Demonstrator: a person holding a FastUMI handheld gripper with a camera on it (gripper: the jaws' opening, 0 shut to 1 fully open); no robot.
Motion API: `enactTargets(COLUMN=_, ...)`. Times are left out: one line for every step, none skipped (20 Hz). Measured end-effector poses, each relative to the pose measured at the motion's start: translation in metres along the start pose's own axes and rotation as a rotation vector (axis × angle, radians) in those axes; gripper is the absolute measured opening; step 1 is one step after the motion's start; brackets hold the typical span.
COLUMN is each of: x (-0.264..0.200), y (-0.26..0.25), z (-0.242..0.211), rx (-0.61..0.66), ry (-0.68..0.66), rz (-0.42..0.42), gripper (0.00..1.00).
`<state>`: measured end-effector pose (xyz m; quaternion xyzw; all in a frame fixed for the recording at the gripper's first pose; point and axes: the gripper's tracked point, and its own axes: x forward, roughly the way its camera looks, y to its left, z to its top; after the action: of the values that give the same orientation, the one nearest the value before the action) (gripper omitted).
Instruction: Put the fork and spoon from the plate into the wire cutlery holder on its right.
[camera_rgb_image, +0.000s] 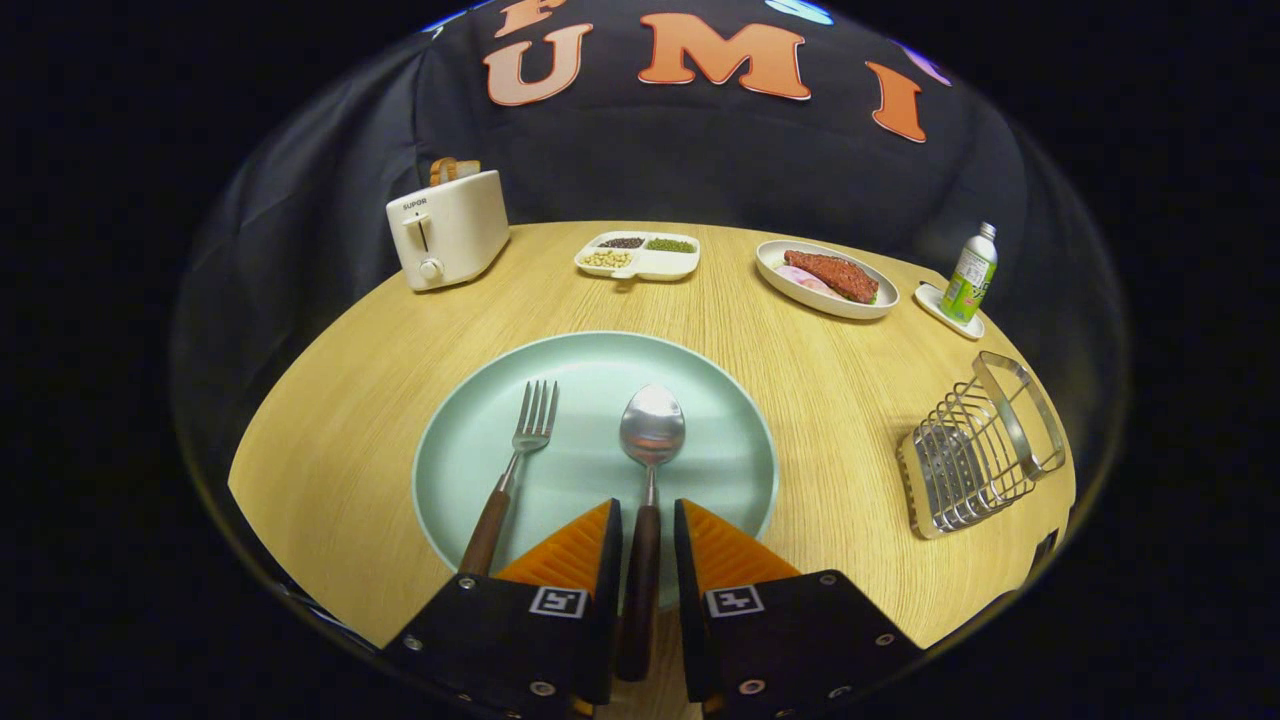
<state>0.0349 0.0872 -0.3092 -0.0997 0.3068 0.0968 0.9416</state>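
Your gripper (648, 525) sat lowest and nearest, its two ridged fingers straddling the dark wooden handle of the steel spoon (650, 470); narrow gaps showed on both sides of the handle, so the fingers stood slightly apart around it, not pressing. Part of that handle was hidden between the finger bodies. You had the spoon's polished oval bowl lying ahead of the fingertips on the round pale-green plate (700, 400), and the matching wooden-handled steel fork (510, 475) lay just beside it to the left, its handle end running off the plate's rim. Right of the plate, well apart, you had the silver wire cutlery holder (975, 450) on the light wood-grain round table (330, 440), its mouth appearing tilted away. Beyond stood a cream toaster (447, 228) with bread in its slot, a white divided dish of beans (638, 255), a white oval dish of red meat (825, 278), and a green-labelled bottle (970, 275) whose print was too small to read.
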Motion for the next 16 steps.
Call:
enactTargets(x=-0.001, y=0.001, z=-0.003, rx=-0.004, ry=0.005, rz=0.000, gripper=0.24)
enactTargets(x=-0.003, y=-0.001, z=-0.003, rx=-0.008, ry=0.001, rz=-0.009, gripper=0.21)
enactTargets(x=-0.003, y=-0.001, z=-0.003, rx=-0.009, ry=0.003, rz=-0.007, gripper=0.15)
enactTargets(x=-0.004, y=-0.003, z=-0.003, rx=-0.005, ry=0.003, rz=-0.009, gripper=0.13)
enactTargets(x=-0.004, y=-0.004, z=-0.003, rx=-0.003, ry=0.003, rz=-0.012, gripper=0.11)
enactTargets(x=-0.006, y=-0.005, z=-0.002, rx=0.000, ry=0.007, rz=-0.014, gripper=0.10)
enactTargets(x=-0.008, y=-0.006, z=0.000, rx=0.009, ry=0.012, rz=-0.015, gripper=0.08)
enactTargets(x=-0.010, y=-0.005, z=0.002, rx=0.021, ry=0.014, rz=-0.006, gripper=0.07)
enactTargets(x=-0.016, y=-0.005, z=0.007, rx=0.036, ry=0.015, rz=0.004, gripper=0.06)
enactTargets(x=-0.022, y=-0.008, z=0.010, rx=0.048, ry=0.014, rz=0.013, gripper=0.06)
enactTargets(x=-0.031, y=-0.012, z=0.017, rx=0.054, ry=0.010, rz=0.017, gripper=0.06)
enactTargets(x=-0.040, y=-0.017, z=0.022, rx=0.053, ry=0.008, rz=0.021, gripper=0.06)
enactTargets(x=-0.048, y=-0.022, z=0.028, rx=0.051, ry=0.007, rz=0.026, gripper=0.06)
enactTargets(x=-0.057, y=-0.028, z=0.034, rx=0.051, ry=0.013, rz=0.030, gripper=0.06)
enactTargets(x=-0.066, y=-0.035, z=0.038, rx=0.052, ry=0.021, rz=0.031, gripper=0.06)
enactTargets(x=-0.075, y=-0.043, z=0.042, rx=0.050, ry=0.028, rz=0.029, gripper=0.06)
